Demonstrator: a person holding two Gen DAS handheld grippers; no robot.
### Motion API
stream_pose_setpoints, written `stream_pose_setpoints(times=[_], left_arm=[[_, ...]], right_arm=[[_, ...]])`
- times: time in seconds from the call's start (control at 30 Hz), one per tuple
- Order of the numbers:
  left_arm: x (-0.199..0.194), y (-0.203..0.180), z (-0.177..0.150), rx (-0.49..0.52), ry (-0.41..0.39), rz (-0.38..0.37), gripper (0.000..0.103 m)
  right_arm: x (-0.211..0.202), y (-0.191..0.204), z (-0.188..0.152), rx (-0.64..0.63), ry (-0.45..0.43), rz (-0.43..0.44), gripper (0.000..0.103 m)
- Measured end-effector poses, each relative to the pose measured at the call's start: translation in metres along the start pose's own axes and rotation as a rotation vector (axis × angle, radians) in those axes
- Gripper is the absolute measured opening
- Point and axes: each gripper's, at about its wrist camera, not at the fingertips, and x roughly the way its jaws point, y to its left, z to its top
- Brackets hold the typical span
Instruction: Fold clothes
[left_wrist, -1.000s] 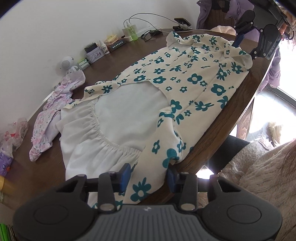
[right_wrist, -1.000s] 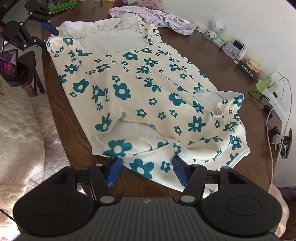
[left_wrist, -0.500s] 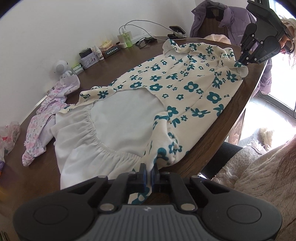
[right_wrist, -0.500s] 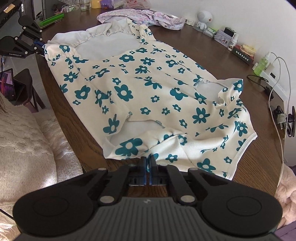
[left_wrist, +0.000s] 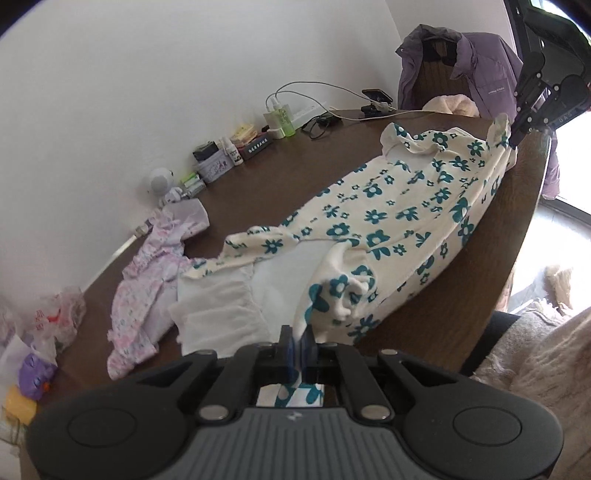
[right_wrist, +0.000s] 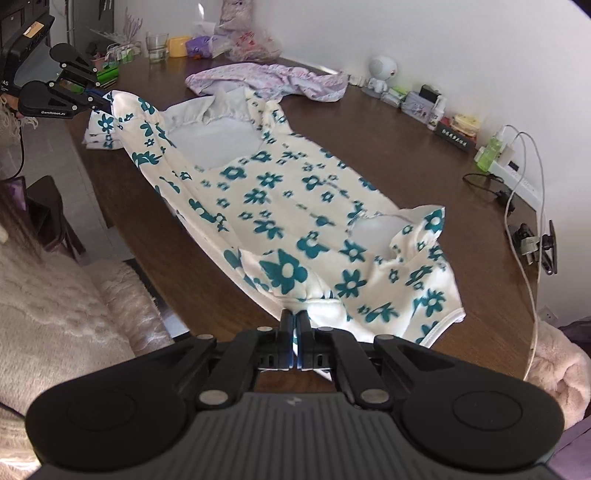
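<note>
Left tool (left_wrist: 300, 338) clenched on hem edge of floral dress (left_wrist: 399, 218), fabric lifted off brown counter (left_wrist: 280, 177) and bunched just ahead of fingers. Pink patterned garment (left_wrist: 147, 280) lies crumpled beside dress on wall side. Dress stretches lengthwise along near counter edge, white lining showing at skirt end, near edge raised between both tools. Right tool (right_wrist: 294, 332) clenched on shoulder edge of dress near neckline. Small items, bottles, cables line counter against wall. Purple jacket (left_wrist: 472, 62) hangs on chair beyond counter.
</note>
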Motion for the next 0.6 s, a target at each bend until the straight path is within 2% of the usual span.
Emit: stream_pose_setpoints(times=[0.13, 0.23, 0.27, 0.3, 0.33, 0.4, 0.43, 0.5, 0.6], left_arm=[[0.053, 0.014, 0.031, 0.086, 0.022, -0.015, 0.004], [0.102, 0.025, 0.039, 0.068, 0.103, -0.067, 0.010], [0.114, 0.030, 0.038, 0.034, 0.127, -0.079, 0.013], [0.125, 0.036, 0.037, -0.002, 0.149, -0.091, 0.019], [0.124, 0.042, 0.033, -0.047, 0.145, -0.104, 0.027], [0.123, 0.055, 0.025, -0.138, 0.138, -0.130, 0.035], [0.118, 0.061, 0.020, -0.172, 0.130, -0.141, 0.043], [0.104, 0.069, 0.007, -0.216, 0.119, -0.149, 0.053], [0.089, 0.077, -0.009, -0.258, 0.111, -0.148, 0.055]], right_arm=[[0.016, -0.020, 0.010, 0.075, 0.020, -0.018, 0.001], [0.028, -0.036, 0.018, 0.131, 0.034, -0.032, 0.001], [0.032, -0.041, 0.021, 0.150, 0.039, -0.037, 0.001], [0.036, -0.046, 0.023, 0.169, 0.044, -0.042, 0.001], [0.040, -0.051, 0.026, 0.188, 0.049, -0.046, 0.001], [0.048, -0.061, 0.031, 0.225, 0.058, -0.055, 0.002], [0.044, -0.060, 0.030, 0.230, 0.041, -0.056, 0.002], [0.034, -0.057, 0.029, 0.242, 0.007, -0.057, 0.003], [0.019, -0.050, 0.031, 0.224, -0.048, -0.067, 0.011]])
